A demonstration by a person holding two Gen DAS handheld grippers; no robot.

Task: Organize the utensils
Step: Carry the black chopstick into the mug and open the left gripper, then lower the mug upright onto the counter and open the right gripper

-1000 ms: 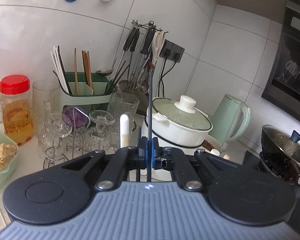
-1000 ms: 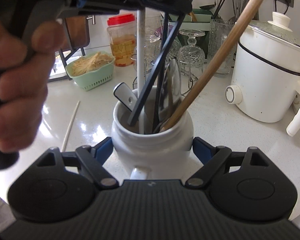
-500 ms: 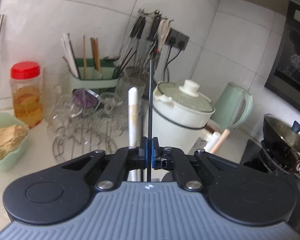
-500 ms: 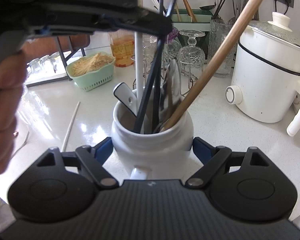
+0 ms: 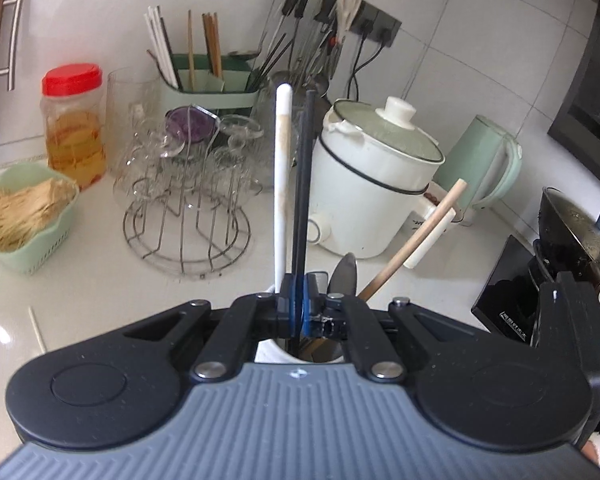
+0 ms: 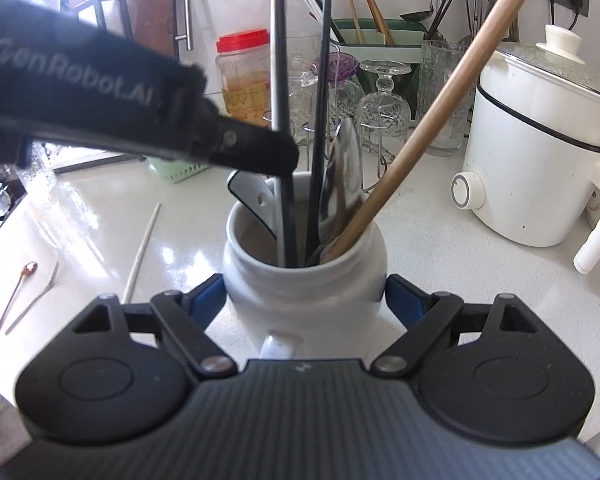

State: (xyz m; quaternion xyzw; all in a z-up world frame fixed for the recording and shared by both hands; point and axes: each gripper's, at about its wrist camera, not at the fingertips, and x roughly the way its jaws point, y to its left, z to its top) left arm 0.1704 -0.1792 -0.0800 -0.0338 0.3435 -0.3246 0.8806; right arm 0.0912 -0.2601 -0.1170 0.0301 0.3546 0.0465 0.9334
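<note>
The left gripper (image 5: 296,307) pinches a black chopstick (image 5: 303,184) over the jar (image 6: 305,276) (right gripper (image 6: 305,300) clasps it wide).

Both wrist views look steeply down, close over the same white crock (image 6: 304,280) of utensils.

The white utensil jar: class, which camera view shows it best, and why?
The right wrist view. There the white utensil jar shows its rim, inside and body between the right gripper's fingers. The left wrist view shows only a sliver of it behind the left gripper.
</note>
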